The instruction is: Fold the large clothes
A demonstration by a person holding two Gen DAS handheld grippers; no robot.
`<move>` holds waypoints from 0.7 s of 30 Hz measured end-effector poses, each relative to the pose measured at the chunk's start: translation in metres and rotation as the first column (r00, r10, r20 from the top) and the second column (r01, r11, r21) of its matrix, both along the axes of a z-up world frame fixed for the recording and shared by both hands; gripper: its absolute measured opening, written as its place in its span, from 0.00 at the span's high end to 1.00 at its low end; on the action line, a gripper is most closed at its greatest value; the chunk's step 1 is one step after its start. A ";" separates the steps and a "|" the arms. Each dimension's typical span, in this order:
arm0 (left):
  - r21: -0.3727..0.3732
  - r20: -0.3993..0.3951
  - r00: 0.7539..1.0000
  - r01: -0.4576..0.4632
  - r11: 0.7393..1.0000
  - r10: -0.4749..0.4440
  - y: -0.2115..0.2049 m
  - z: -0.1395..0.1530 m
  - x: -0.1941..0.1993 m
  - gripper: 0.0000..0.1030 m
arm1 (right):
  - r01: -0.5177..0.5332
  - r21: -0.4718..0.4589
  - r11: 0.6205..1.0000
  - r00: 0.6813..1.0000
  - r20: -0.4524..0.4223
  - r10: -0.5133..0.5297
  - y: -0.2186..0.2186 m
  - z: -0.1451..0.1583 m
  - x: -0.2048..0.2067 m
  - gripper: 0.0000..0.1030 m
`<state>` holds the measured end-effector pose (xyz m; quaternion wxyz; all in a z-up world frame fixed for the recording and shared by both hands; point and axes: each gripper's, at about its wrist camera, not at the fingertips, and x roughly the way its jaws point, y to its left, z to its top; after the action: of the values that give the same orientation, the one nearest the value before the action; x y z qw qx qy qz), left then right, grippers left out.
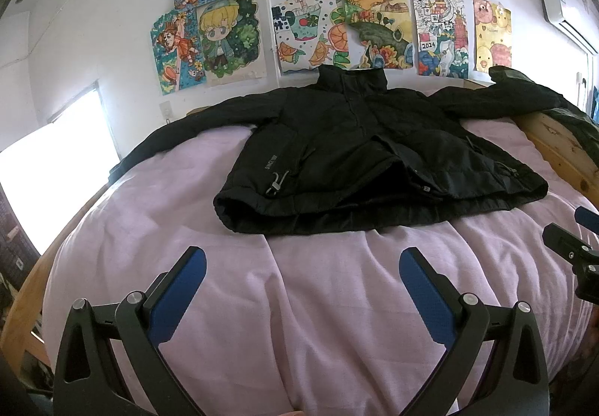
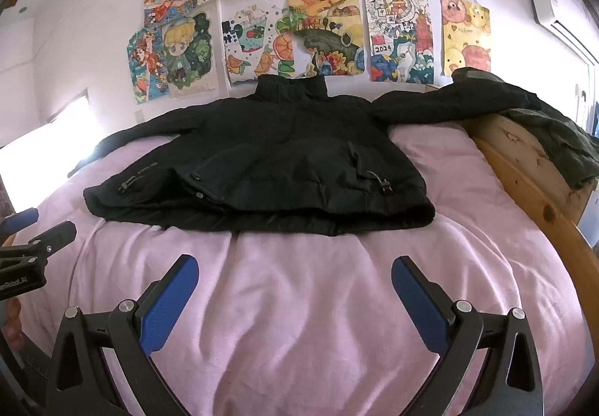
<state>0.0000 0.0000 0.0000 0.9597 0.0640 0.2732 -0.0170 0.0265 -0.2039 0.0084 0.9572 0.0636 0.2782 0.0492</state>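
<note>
A black jacket [image 1: 359,154] lies flat on a pink bed cover [image 1: 299,303], front side up, collar towards the wall, both sleeves spread out sideways. Its hem faces me. My left gripper [image 1: 302,260] hovers open over the bare cover, short of the hem, with nothing between its blue pads [image 1: 179,292]. In the right wrist view the same jacket [image 2: 269,161] sits ahead, its right sleeve [image 2: 449,101] reaching onto the bed frame. My right gripper [image 2: 295,268] is open too, above the pink cover [image 2: 299,322], nothing held.
A wooden bed frame [image 2: 531,184] borders the right side, with a dark green garment [image 2: 554,142] draped over it. Colourful drawings [image 1: 318,23] cover the wall behind. A bright window [image 1: 45,169] is at the left. The other gripper shows at each view's edge [image 1: 576,251].
</note>
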 end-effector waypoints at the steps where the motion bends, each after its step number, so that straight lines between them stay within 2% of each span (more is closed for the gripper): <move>1: 0.000 0.000 1.000 -0.001 1.000 0.001 0.000 0.000 0.000 0.02 | 0.000 0.001 1.000 1.000 -0.001 0.000 0.000 0.000 0.000 0.00; 21: 0.002 0.000 1.000 0.000 1.000 0.000 0.000 0.000 0.000 0.02 | 0.001 0.004 1.000 1.000 -0.006 -0.001 0.000 -0.001 0.001 0.00</move>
<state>-0.0002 0.0000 0.0003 0.9595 0.0650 0.2735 -0.0166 0.0276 -0.2041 0.0079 0.9562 0.0658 0.2811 0.0492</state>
